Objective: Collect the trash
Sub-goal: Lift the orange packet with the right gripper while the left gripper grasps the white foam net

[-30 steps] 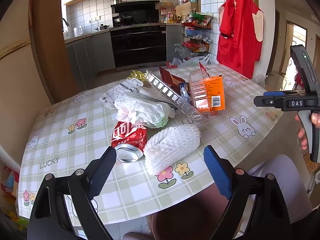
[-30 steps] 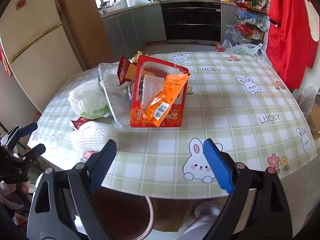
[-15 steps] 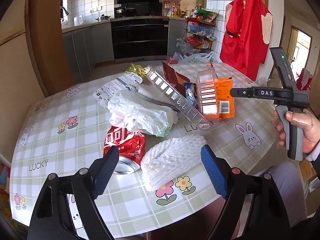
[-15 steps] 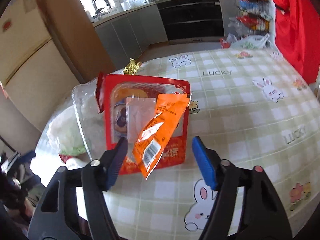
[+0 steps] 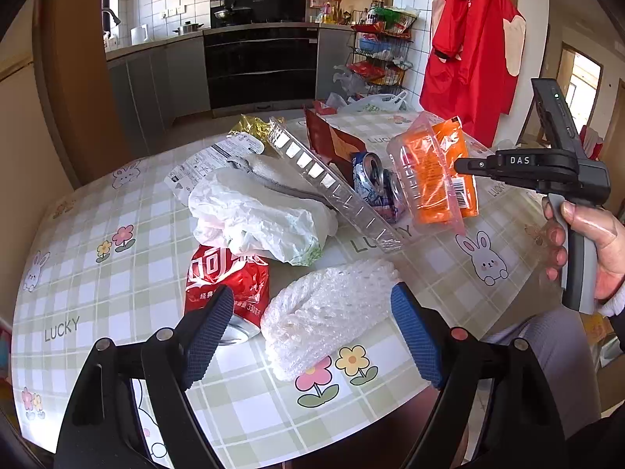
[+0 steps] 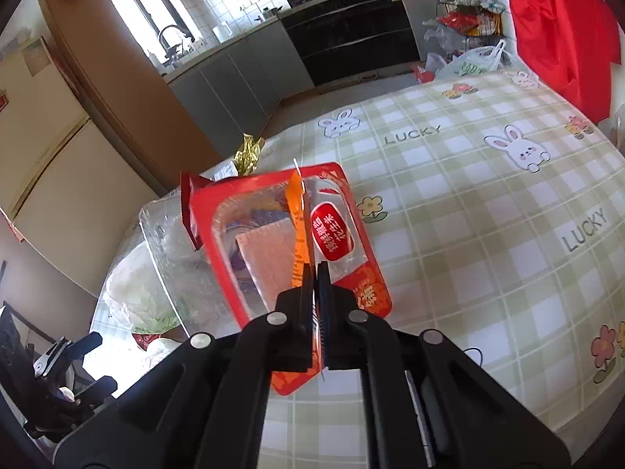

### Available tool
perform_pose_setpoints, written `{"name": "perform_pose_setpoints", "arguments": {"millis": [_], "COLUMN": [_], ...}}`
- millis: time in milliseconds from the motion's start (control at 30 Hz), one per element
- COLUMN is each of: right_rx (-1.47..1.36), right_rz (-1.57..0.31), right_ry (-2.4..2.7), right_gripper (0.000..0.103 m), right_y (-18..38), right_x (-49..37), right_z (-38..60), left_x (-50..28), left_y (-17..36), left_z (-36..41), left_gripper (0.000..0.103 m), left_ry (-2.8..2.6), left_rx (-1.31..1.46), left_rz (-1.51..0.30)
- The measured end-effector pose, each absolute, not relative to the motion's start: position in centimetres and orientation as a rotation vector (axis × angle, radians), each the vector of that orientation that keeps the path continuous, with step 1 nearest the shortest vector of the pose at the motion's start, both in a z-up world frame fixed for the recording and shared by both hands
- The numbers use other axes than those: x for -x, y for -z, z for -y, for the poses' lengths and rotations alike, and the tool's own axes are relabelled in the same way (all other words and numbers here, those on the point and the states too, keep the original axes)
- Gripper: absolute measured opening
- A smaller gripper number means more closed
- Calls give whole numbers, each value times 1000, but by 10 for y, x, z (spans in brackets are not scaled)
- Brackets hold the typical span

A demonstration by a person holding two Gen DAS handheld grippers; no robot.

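Note:
Trash lies in a heap on the checked table. My left gripper is open, low over the near edge, with a white foam net lying between its fingers, untouched. A crushed red can lies by the left finger. Behind are a white plastic bag, a clear ribbed tray and a crushed blue can. My right gripper is shut on an orange wrapper, which stands against a red-rimmed clear package. The left wrist view shows that right gripper side on at the wrapper.
A gold foil wrapper and a printed white packet lie at the heap's far side. A hand holds the right gripper's handle off the table's right edge. A red garment hangs behind. The table's right half is bare cloth.
My right gripper came in on the orange wrapper and closed its jaws on it. My left gripper edged forward over the foam net and stayed open.

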State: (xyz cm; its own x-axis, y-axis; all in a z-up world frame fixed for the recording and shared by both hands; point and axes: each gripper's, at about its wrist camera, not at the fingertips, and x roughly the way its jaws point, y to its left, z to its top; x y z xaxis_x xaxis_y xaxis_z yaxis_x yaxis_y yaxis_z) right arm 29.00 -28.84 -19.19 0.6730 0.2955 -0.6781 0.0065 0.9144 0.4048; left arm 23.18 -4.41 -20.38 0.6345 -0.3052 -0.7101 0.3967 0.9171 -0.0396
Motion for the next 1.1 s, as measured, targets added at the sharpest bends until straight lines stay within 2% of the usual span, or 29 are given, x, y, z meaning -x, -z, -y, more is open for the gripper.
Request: {"name": "perform_pose_setpoints", "arguments": {"millis": [400,533,933,967,1033,1100], "right_rx": [-341,-299,-311,-311,-309,-306], "right_rz": [-705,-709,-707,-707,-708,-707], "right_ry": [-142,-175,-216,-219,-226,-233], "right_gripper": [7,7,7,7,7,7], "right_y": [151,146,141,140,140,138], "right_x": [-262,-256,-238,-236,-232,-228], "right_z": [298,287,282,281,280,277], "left_x": [-233,-237,-256,-254,-252,-249], "left_y": [224,233,264,266,265,256], "left_z": [40,42,69,72,75,71], "left_gripper": [80,68,68,64,29,21], "left_ry": [418,441,463,461,468,472], "left_rx": [-109,-114,-233,-256,-275,-237], "left_rz": [-839,-876,-945,-940,-945,-938]}}
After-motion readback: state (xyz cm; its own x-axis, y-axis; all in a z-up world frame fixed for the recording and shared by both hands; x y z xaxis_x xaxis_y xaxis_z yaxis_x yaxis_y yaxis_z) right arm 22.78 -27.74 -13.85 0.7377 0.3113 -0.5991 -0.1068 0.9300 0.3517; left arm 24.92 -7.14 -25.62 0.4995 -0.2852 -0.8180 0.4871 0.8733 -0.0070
